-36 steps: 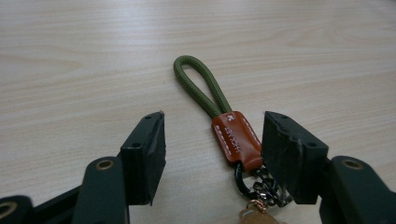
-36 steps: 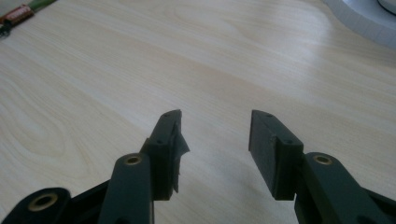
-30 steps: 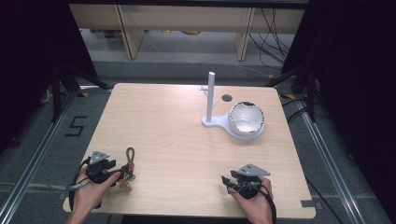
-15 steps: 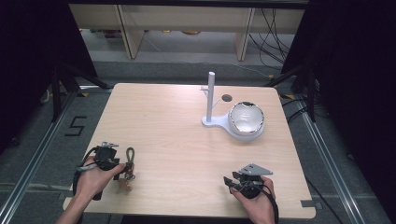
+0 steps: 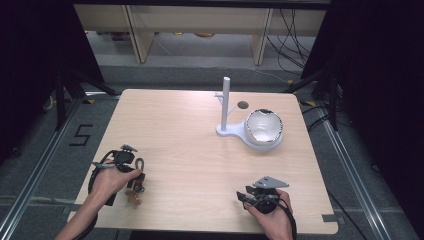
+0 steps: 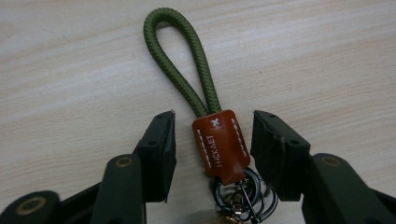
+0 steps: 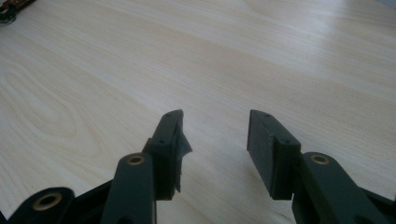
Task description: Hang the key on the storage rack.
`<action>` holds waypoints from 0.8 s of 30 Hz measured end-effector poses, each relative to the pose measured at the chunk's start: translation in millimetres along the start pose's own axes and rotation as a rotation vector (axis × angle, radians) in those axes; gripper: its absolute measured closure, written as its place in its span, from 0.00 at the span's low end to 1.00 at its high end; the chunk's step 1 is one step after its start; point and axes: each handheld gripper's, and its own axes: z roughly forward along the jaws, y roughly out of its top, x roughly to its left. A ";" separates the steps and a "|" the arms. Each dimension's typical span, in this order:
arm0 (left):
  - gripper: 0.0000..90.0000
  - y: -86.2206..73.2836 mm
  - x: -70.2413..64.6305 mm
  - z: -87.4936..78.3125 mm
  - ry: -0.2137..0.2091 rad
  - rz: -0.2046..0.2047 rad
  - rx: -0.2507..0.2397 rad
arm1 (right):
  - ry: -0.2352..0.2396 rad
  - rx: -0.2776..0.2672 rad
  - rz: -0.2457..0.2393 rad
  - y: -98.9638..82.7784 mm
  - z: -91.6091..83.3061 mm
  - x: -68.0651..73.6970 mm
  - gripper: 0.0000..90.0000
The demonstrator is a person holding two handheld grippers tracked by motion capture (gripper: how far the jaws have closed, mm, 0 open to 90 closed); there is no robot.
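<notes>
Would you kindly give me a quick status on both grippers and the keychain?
Left gripper open, jaws either side of the keychain, not touching. Keychain flat on the table. Right gripper open, empty. Nothing in the way.

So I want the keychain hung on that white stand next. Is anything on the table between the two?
Nothing visible stands in the way. The keychain lies flat between the open jaws of the left gripper near the table's front left, and bare wood runs from there to the white stand. The bowl sits on the stand's far side.
</notes>
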 end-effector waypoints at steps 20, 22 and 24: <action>0.73 8.7 -7.1 5.9 0.051 0.102 0.101 | 0.013 0.012 0.000 -0.7 0.4 0.9 0.62; 0.74 6.2 -6.8 7.1 0.044 0.121 0.066 | 0.014 0.013 -0.006 -1.2 0.9 1.4 0.62; 0.74 5.2 -6.7 5.9 0.048 0.130 0.065 | 0.019 0.015 -0.004 -1.7 2.1 2.1 0.62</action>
